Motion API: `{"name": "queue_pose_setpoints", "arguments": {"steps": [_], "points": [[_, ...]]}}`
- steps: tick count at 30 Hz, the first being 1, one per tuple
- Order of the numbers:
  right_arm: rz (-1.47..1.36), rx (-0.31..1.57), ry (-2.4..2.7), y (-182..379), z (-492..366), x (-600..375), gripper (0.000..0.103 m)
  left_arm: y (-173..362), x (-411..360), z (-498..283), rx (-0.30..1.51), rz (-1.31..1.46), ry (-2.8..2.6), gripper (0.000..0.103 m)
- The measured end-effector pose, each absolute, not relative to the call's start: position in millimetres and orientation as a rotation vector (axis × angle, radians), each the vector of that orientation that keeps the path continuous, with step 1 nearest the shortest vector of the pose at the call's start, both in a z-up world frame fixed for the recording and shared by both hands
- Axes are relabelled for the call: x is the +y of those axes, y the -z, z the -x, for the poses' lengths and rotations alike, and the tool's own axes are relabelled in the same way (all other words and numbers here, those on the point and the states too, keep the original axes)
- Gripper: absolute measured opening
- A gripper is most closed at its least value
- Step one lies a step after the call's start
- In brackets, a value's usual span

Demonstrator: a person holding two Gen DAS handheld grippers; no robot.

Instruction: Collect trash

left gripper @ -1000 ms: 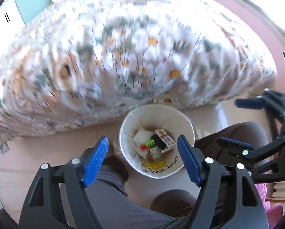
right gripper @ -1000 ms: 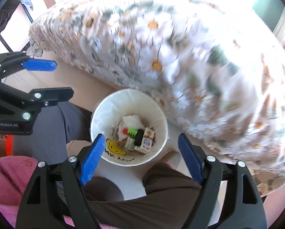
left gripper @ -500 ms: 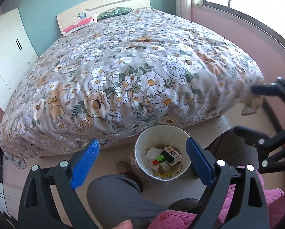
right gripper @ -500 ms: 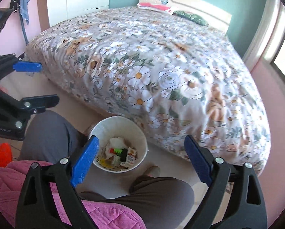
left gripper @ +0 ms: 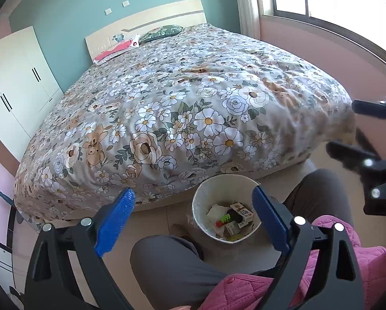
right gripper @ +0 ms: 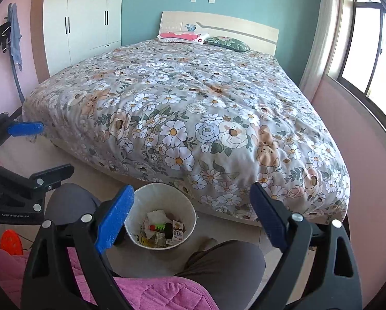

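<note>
Above the person's knees, the left gripper [left gripper: 193, 222] and right gripper [right gripper: 193, 217] both hang wide apart, holding nothing. Below them on the floor, the white trash bin [left gripper: 205, 196] holds crumpled paper and small cartons, just beside the flowered bed [right gripper: 193, 108].

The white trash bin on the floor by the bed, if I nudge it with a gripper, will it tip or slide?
The trash bin probably slides: it sits on smooth tile. It looks light, holding only small cartons and paper. Its base is narrower than its rim, so a high push might tip it.
</note>
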State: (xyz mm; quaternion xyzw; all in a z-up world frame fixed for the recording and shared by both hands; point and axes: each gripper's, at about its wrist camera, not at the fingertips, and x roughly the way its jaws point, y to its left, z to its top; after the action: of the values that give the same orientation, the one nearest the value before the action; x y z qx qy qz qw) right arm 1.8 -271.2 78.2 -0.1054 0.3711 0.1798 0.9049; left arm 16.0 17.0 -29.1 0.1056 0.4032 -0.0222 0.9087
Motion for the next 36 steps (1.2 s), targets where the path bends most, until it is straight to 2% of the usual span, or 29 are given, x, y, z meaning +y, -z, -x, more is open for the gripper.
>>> {"name": "queue_pose_setpoints", "arguments": {"steps": [19, 36], "points": [[0.207, 0.701, -0.33, -98, 15, -278, 0.089, 16, 15, -10, 0.797, -0.2, 0.04, 0.094], [0.215, 0.713, -0.345, -96, 17, -275, 0.089, 15, 16, -9, 0.8, -0.189, 0.032, 0.094]]}}
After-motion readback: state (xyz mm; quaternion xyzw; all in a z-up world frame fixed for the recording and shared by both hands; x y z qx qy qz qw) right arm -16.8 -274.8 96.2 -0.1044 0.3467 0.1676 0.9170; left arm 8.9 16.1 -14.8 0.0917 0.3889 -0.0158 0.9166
